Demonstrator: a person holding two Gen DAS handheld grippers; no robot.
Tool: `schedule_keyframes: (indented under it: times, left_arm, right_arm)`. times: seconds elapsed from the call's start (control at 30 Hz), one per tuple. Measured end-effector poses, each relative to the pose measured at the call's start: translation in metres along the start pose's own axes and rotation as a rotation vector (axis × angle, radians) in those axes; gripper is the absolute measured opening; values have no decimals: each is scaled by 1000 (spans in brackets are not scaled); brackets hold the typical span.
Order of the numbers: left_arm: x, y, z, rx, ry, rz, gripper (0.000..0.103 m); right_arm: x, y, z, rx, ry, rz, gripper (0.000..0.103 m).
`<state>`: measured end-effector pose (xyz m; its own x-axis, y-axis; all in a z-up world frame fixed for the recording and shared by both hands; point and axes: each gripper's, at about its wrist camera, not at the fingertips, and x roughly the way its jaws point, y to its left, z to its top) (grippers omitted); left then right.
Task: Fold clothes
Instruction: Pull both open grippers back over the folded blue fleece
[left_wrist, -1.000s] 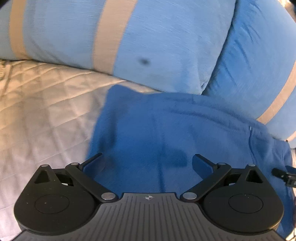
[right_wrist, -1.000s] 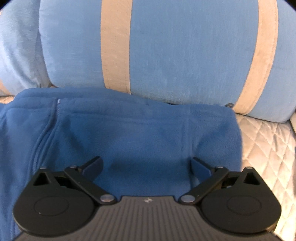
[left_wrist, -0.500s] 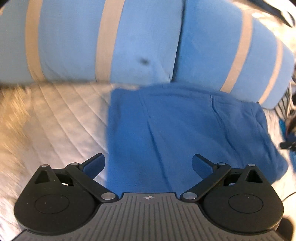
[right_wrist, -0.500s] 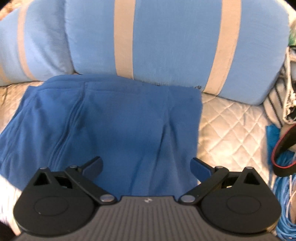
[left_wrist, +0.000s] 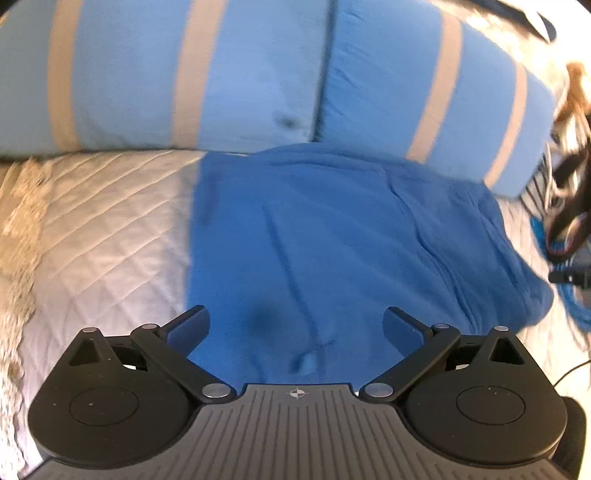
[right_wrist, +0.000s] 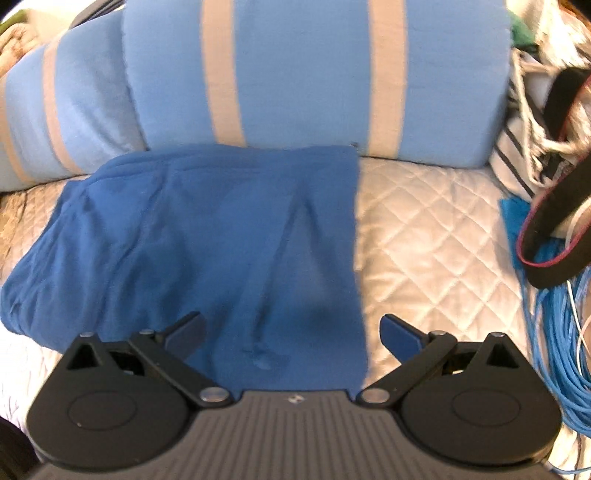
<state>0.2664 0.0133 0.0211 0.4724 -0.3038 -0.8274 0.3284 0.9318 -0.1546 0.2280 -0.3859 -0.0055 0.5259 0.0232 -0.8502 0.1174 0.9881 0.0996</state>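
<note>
A blue fleece garment lies folded flat on a quilted white bedspread, its far edge against two striped pillows. In the right wrist view the same garment fills the left and middle, with a straight right edge. My left gripper hovers open over the garment's near left part, nothing between its fingers. My right gripper is open too, above the garment's near right edge, its right finger over the bedspread.
Light blue pillows with beige stripes line the back. Right of the garment lie a coil of blue cable, a black strap with red edging and a striped bag. A tan fringe borders the far left.
Both grippers have pulled back and up from the garment, so more of it and the bed shows. Their jaws stayed open throughout.
</note>
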Motion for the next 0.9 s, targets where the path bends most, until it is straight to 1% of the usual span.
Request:
schedule_keyframes:
  times: [0.07, 0.17, 0.27, 0.3, 0.33, 0.37, 0.4, 0.43, 0.47, 0.53, 0.77, 0.83, 0.9]
  left_arm:
    - [15, -14, 7, 11, 14, 13, 102]
    - [48, -28, 13, 10, 50, 29, 102]
    - [85, -36, 6, 27, 141, 40, 103]
    - [94, -38, -2, 64, 141, 61, 103]
    - [99, -41, -10, 115, 118, 72, 103]
    - [102, -41, -17, 136, 103, 73, 103]
    - [104, -40, -22, 138, 90, 70, 103]
    - [104, -38, -25, 135, 74, 65, 103]
    - [104, -36, -26, 132, 62, 58, 103]
    - [105, -30, -27, 126, 53, 42, 103]
    - [104, -36, -27, 150, 25, 48, 103]
    - [98, -33, -24, 154, 25, 28, 103]
    - [85, -28, -20, 154, 24, -8, 102]
  right_arm:
    - [5, 18, 5, -11, 3, -9, 103]
    - [19, 42, 12, -23, 9, -25, 102]
    - [43, 59, 11, -32, 36, -33, 102]
    - [54, 62, 7, -42, 59, -28, 103]
    - [65, 66, 3, -52, 82, -24, 102]
    - [76, 68, -2, -67, 101, -25, 102]
    - [86, 71, -10, -97, 104, -34, 102]
    - [93, 72, -18, -119, 89, -32, 102]
    - [96, 70, -23, -112, 69, -24, 102]
    - [97, 64, -29, -76, 36, -7, 101]
    - [93, 64, -36, -83, -1, -4, 101]
    - [91, 65, -37, -94, -13, -5, 101]
    - [87, 65, -34, -114, -16, 1, 101]
